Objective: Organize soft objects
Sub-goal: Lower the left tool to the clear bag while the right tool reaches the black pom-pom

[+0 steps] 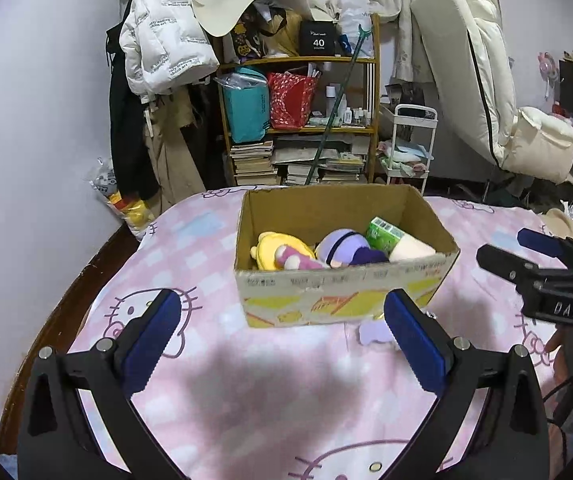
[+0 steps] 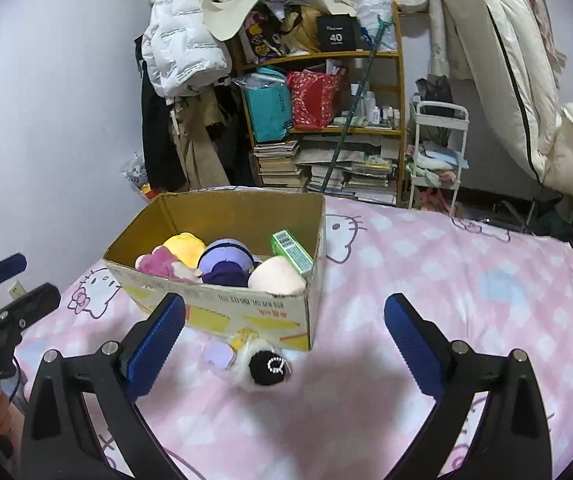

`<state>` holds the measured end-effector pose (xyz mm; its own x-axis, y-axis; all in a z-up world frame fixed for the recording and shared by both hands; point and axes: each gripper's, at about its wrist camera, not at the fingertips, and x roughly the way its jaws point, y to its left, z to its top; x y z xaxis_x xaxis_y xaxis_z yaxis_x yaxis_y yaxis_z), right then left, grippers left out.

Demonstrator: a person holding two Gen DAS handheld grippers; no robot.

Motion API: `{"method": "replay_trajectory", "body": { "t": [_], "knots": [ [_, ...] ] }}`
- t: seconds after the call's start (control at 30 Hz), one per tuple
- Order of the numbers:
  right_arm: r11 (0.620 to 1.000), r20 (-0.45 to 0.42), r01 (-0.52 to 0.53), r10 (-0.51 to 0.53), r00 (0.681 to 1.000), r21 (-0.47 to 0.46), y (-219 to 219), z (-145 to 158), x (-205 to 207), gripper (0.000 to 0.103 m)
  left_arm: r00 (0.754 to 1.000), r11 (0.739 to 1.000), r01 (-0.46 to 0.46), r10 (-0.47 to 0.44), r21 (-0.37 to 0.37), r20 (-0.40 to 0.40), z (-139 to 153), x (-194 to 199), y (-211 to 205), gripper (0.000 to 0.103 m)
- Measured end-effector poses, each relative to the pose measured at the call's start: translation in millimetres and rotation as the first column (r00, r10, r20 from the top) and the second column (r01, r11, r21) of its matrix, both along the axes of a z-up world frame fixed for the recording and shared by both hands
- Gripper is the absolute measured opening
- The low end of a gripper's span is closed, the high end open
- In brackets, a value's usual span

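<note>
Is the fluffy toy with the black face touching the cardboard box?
Cannot tell. In the right wrist view the fluffy toy lies right against the cardboard box front, but no clear gap or contact shows.

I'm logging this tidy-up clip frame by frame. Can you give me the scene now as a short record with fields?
surface: bed, pink cat-print sheet
box: open cardboard, on the bed
in box: yellow plush, pink plush, purple plush, peach plush, green pack
outside box: black-and-white plush on the sheet by the box's near corner
left gripper: open, empty
right gripper: open, empty, plush ahead of it
</note>
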<state>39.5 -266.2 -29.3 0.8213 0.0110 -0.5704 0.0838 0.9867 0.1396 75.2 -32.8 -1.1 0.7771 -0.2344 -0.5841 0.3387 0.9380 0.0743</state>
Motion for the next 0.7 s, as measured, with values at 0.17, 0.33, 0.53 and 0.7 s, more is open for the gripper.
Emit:
{"method": "replay_trajectory", "body": {
  "t": [0.17,0.33,0.53,0.7],
  "knots": [
    [1.000,-0.006,0.017,-0.017,1.000,0.017,-5.6,-2.9,-3.1,0.103,1.000,1.000,0.000,0.000,0.005,-0.017,-4.7,-3.2,4.0,0.100],
    [0.999,-0.033,0.024,-0.023,0.999,0.030,-7.2,-10.3,0.6,0.103,0.999,1.000,-0.007,0.007,0.008,-0.044,-13.2,6.3,4.7,0.100],
    [0.999,-0.072,0.029,-0.027,0.997,0.031,-7.5,-21.4,9.7,0.103,0.999,1.000,0.019,-0.019,-0.020,-0.029,-20.1,17.3,-1.7,0.100],
    [0.999,-0.086,0.027,-0.024,0.996,0.033,-8.8,-27.3,14.0,0.103,0.999,1.000,0.027,-0.027,0.000,-0.033,-25.8,25.4,-9.8,0.100]
  ]
}}
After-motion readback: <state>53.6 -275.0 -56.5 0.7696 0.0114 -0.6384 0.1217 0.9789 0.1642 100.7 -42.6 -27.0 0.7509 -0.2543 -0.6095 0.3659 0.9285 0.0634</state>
